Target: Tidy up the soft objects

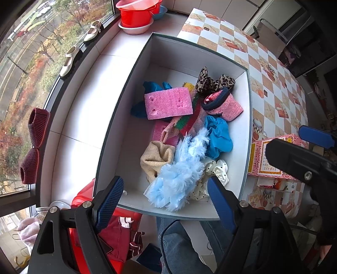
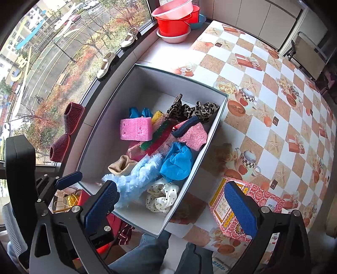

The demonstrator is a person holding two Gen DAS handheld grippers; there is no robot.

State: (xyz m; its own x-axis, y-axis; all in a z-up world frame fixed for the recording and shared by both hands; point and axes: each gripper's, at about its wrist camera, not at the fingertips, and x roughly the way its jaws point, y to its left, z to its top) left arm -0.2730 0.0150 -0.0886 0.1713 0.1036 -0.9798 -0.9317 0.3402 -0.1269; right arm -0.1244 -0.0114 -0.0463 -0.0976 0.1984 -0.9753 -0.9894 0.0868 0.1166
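A white box holds a pile of soft things: a pink sponge, a leopard scrunchie, a fluffy light-blue piece, a blue cloth, a beige knit, a polka-dot scrunchie. My left gripper hangs open above the box's near edge, nothing between its fingers. My right gripper is open too, empty, over the box's near right corner.
The box sits at the edge of a checkered tablecloth. A pink patterned carton lies beside it. Red and pink basins, shoes and slippers line the windowsill. The person's jeans show below.
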